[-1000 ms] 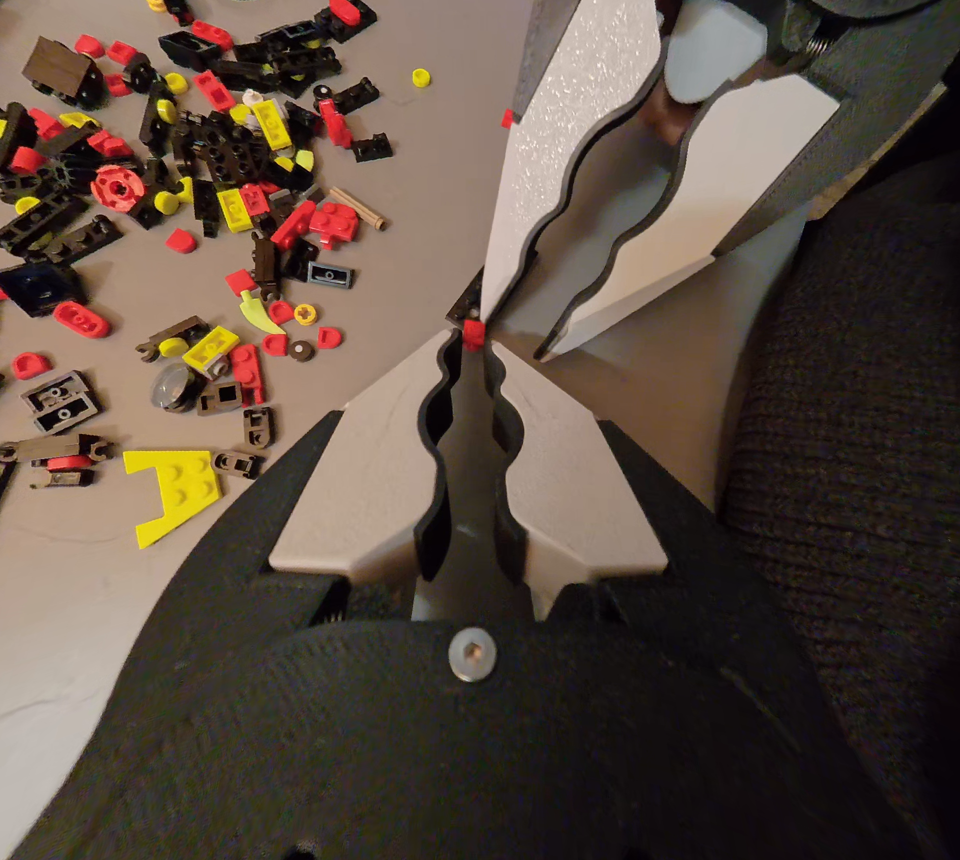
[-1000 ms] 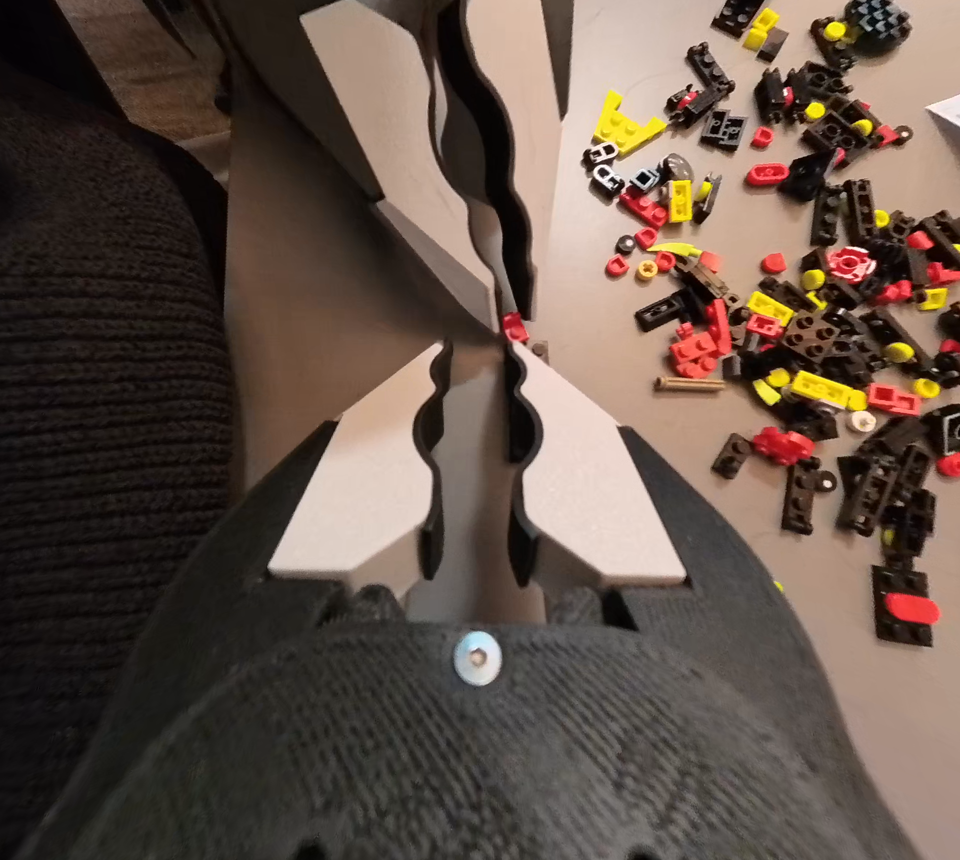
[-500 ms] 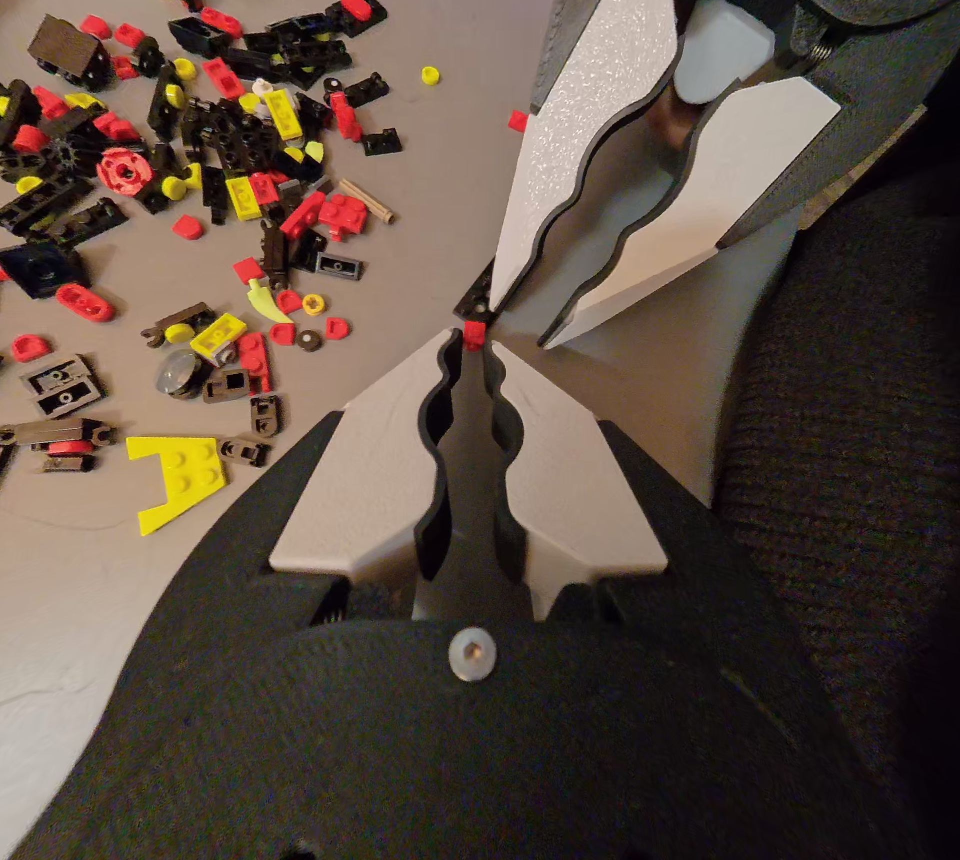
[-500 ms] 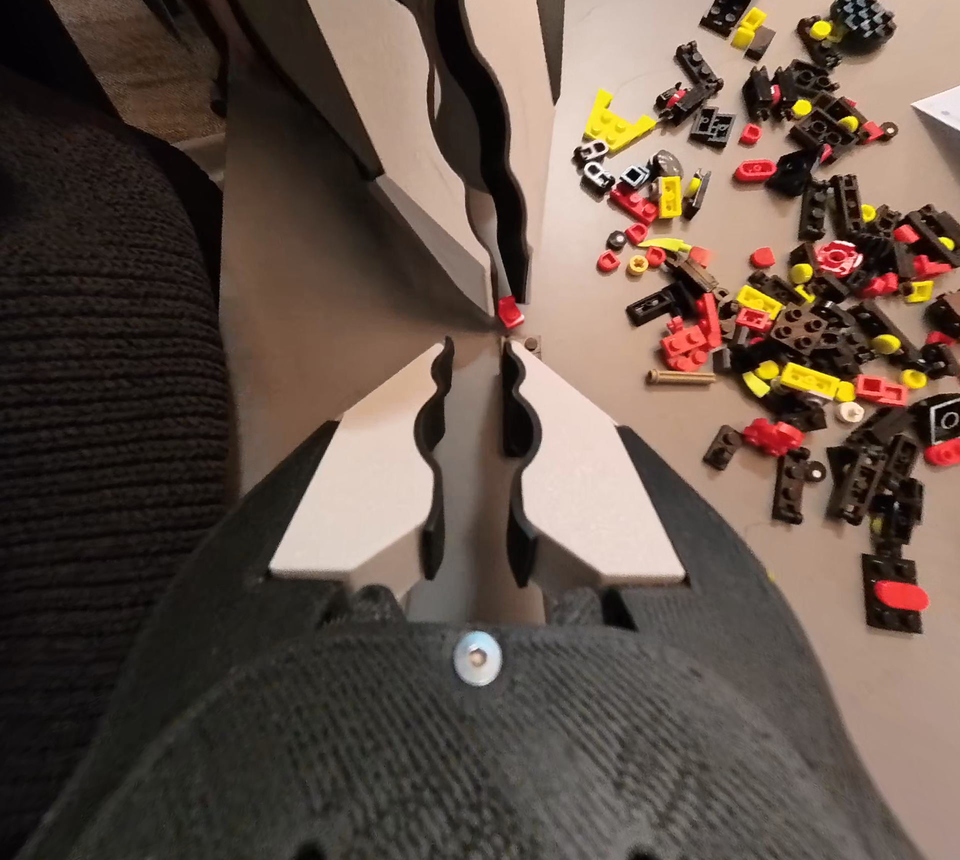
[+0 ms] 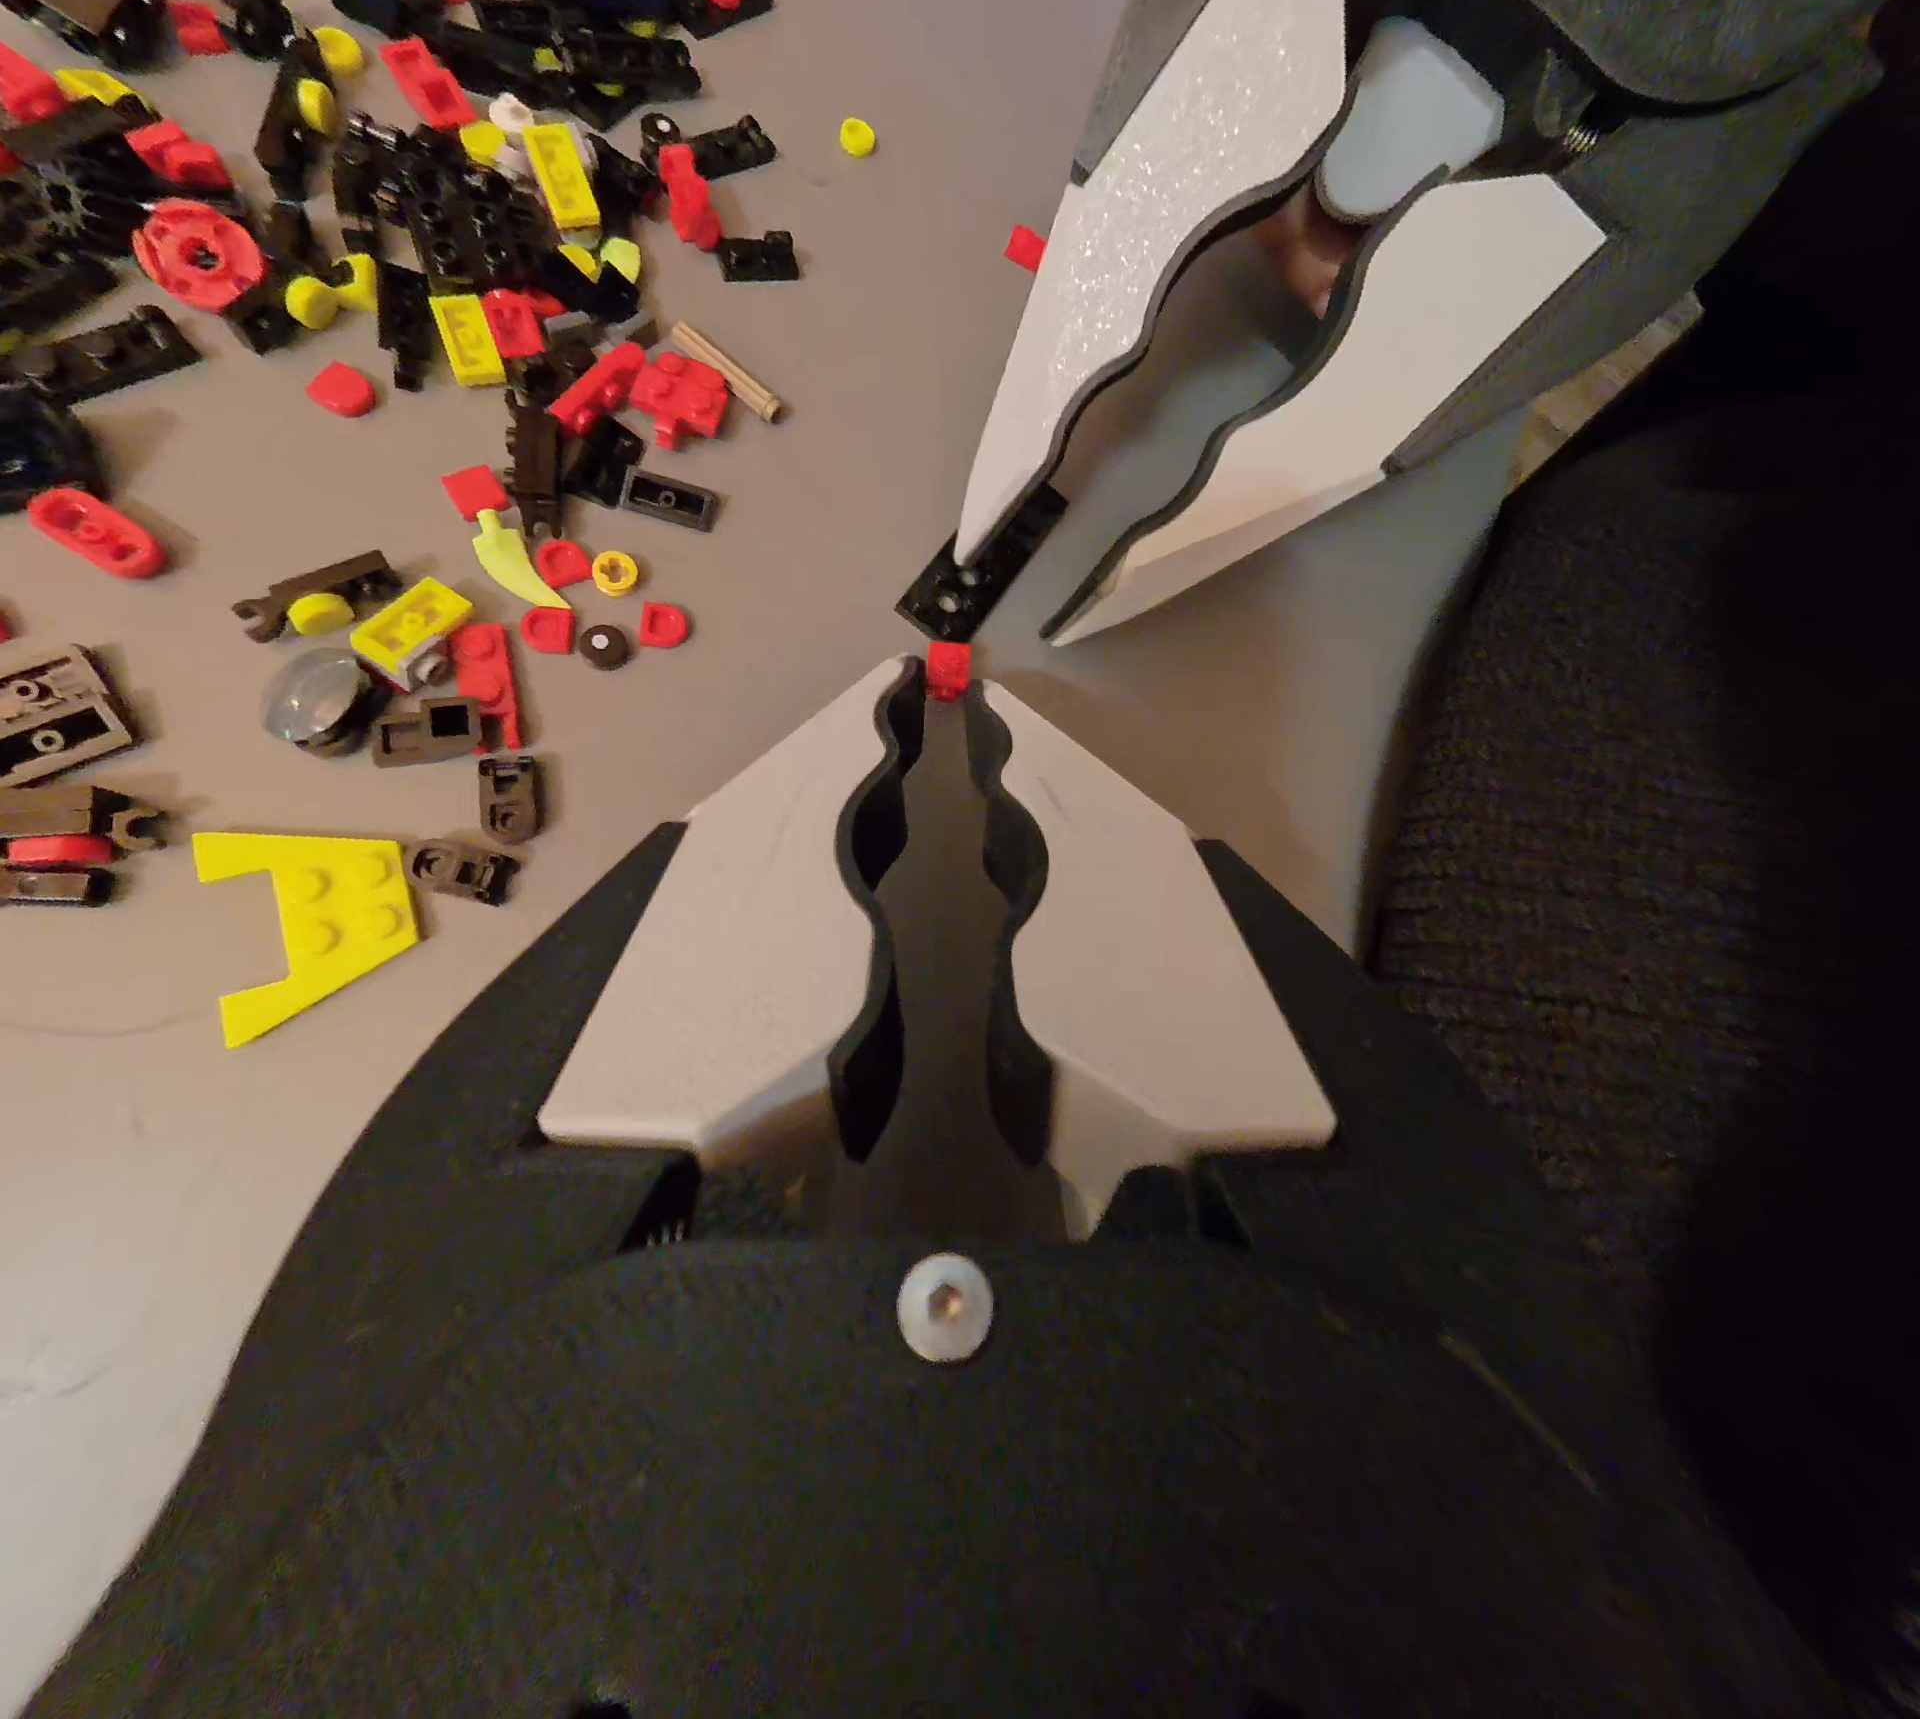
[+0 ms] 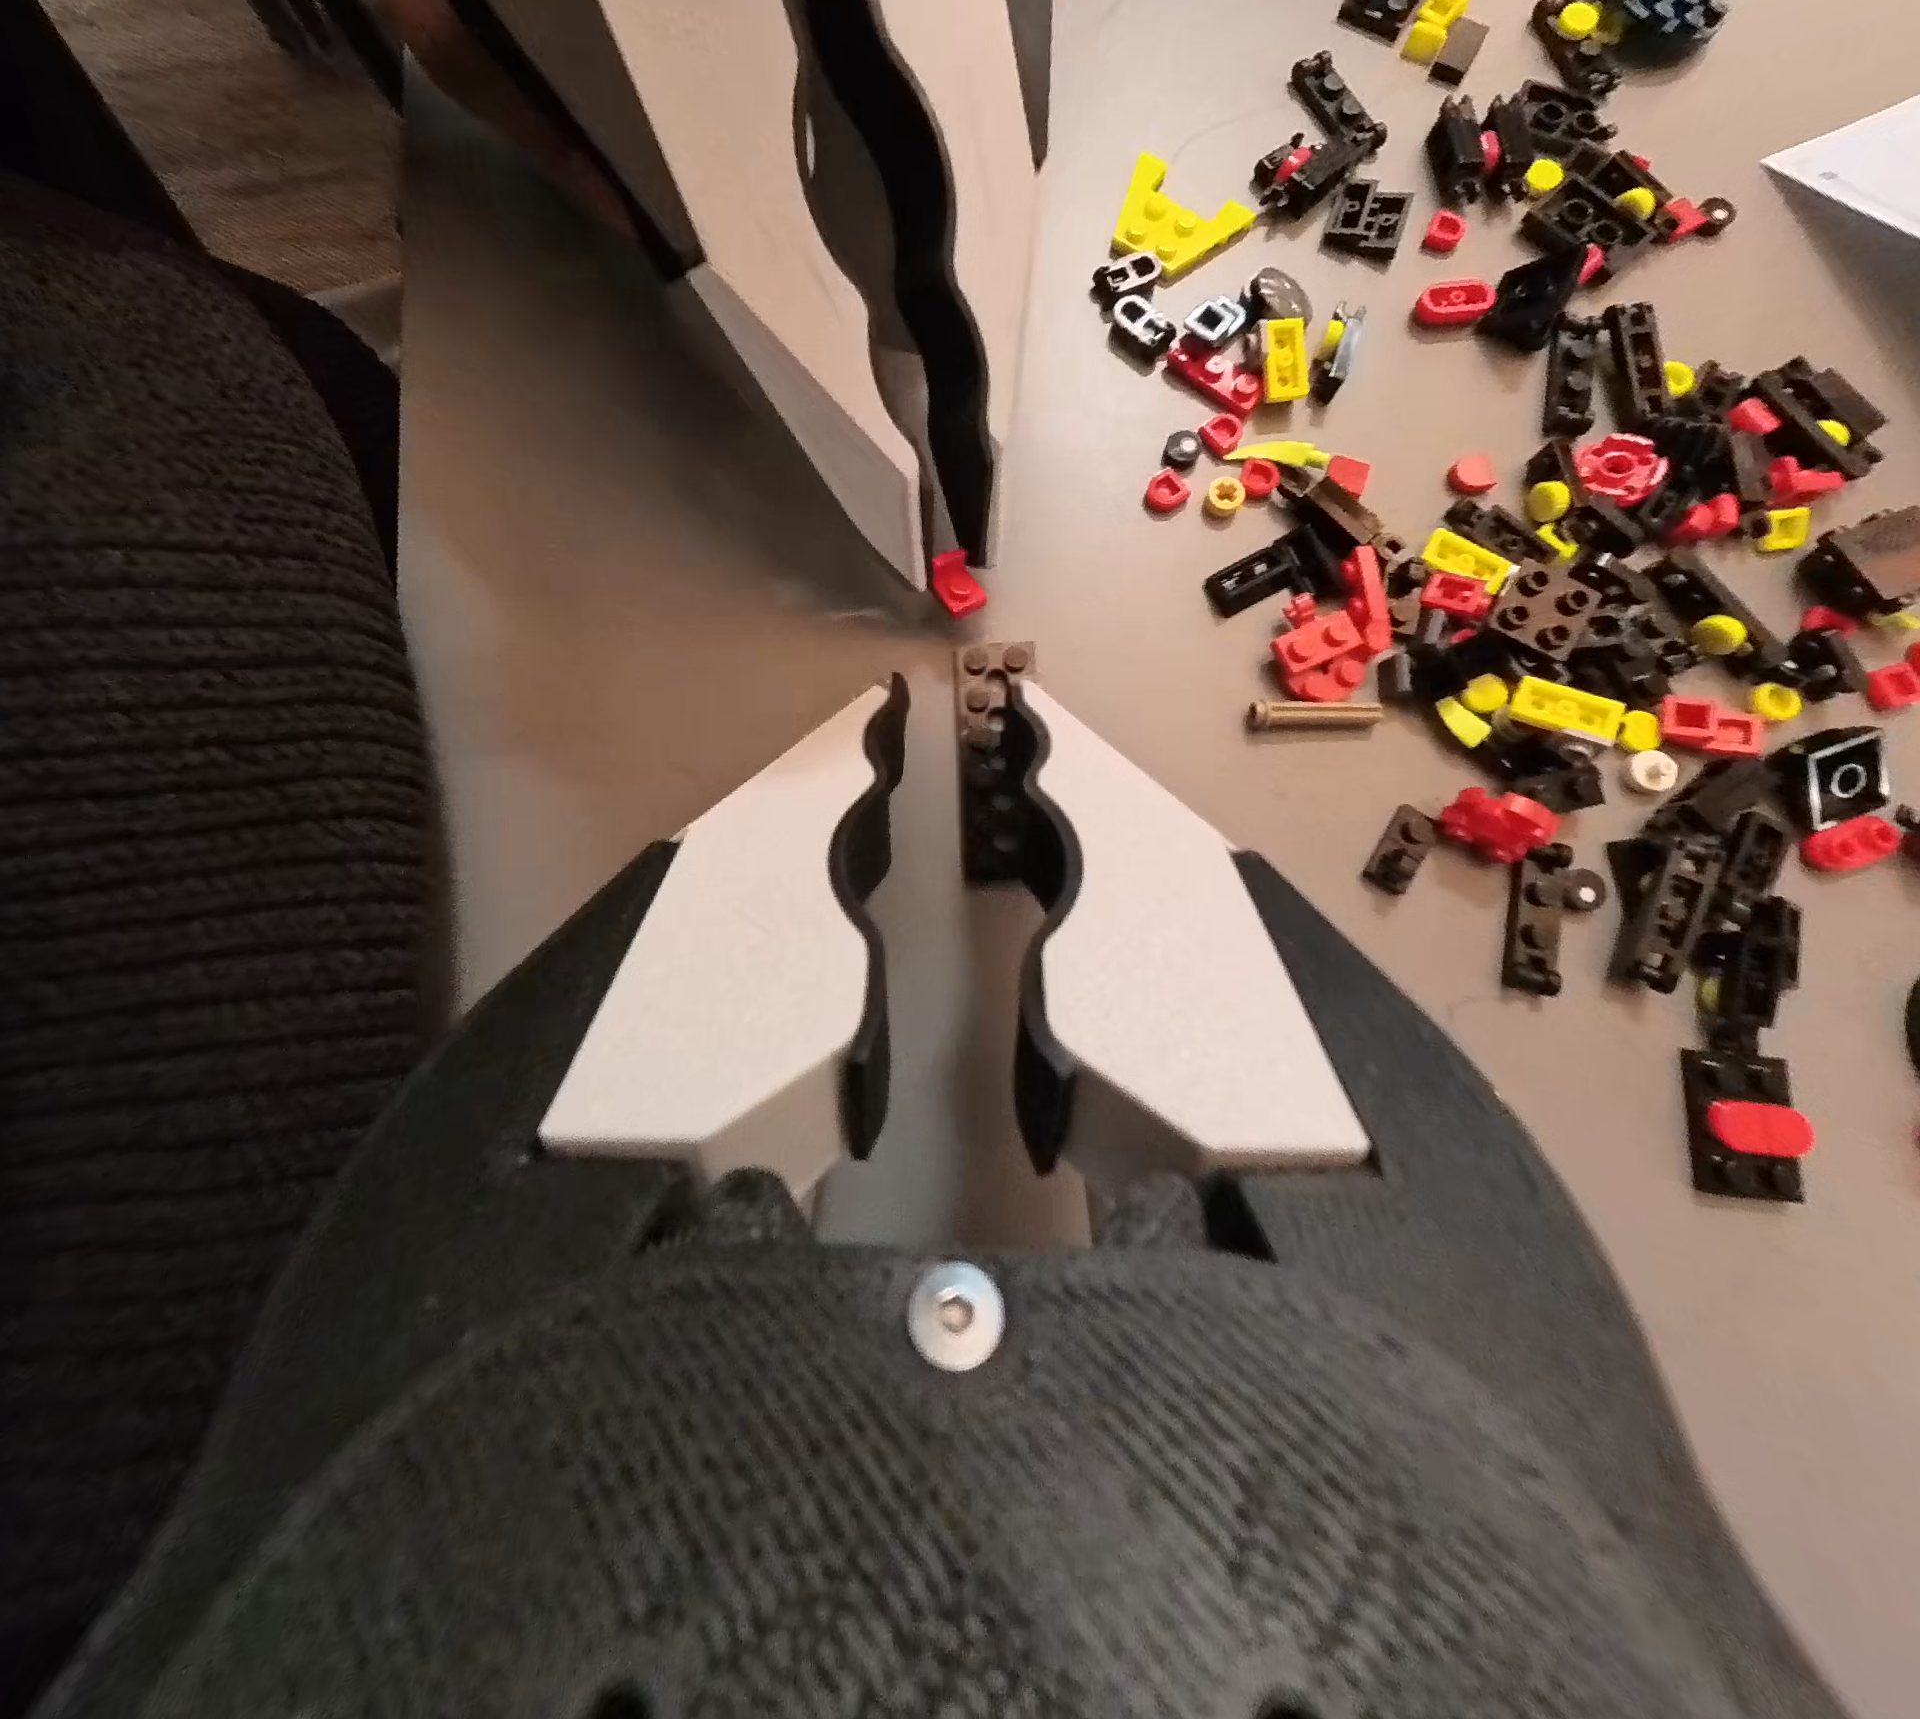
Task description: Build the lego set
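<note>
My left gripper is shut on a tiny red piece at its tips. It hangs just above the grey table. My right gripper faces it tip to tip with its jaws apart. A long black plate lies between those jaws against the right finger, with a gap on its left side. In the left wrist view the plate sticks out from under one finger of the right gripper. In the right wrist view the red piece is a short way from the plate's end, not touching it.
A spread of loose black, red and yellow pieces covers the table beside the grippers, including a yellow wedge plate. Dark knitted fabric lies along the table's near edge. A white sheet's corner shows beyond the pile. Less than 4 cm separates the two grippers' tips.
The red piece was at the plate's end one second ago. The two grippers have drawn apart since, and more of the black plate now shows between the right gripper's jaws.
</note>
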Action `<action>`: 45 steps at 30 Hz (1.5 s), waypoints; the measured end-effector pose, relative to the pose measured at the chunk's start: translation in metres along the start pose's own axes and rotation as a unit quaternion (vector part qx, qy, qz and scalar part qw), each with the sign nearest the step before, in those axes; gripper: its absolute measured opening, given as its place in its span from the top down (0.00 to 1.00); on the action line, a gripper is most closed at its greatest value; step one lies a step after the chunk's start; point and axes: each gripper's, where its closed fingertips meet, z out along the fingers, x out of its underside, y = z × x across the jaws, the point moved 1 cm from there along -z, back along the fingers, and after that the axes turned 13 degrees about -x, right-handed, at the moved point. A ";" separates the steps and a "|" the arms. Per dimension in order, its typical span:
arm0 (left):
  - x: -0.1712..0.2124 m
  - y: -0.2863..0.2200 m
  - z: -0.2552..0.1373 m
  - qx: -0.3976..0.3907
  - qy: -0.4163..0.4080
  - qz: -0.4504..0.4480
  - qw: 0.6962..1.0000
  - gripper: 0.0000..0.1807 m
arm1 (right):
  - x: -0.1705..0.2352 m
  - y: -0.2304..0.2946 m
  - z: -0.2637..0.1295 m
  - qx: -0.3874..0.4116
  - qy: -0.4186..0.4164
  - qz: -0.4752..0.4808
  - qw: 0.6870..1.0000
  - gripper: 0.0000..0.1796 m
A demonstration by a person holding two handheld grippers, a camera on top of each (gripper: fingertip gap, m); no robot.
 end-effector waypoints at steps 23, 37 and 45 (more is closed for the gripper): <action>-0.008 0.010 -0.002 -0.015 -0.027 -0.017 0.999 0.97 | -0.005 -0.017 -0.016 0.007 -0.048 0.029 0.998 0.95; -0.010 0.015 -0.001 -0.015 -0.030 -0.035 0.999 0.97 | -0.007 -0.019 -0.017 0.006 -0.057 0.025 0.998 0.97; -0.012 0.018 0.000 -0.012 -0.033 -0.049 0.998 0.97 | -0.006 -0.024 -0.018 0.005 -0.064 0.035 0.997 0.97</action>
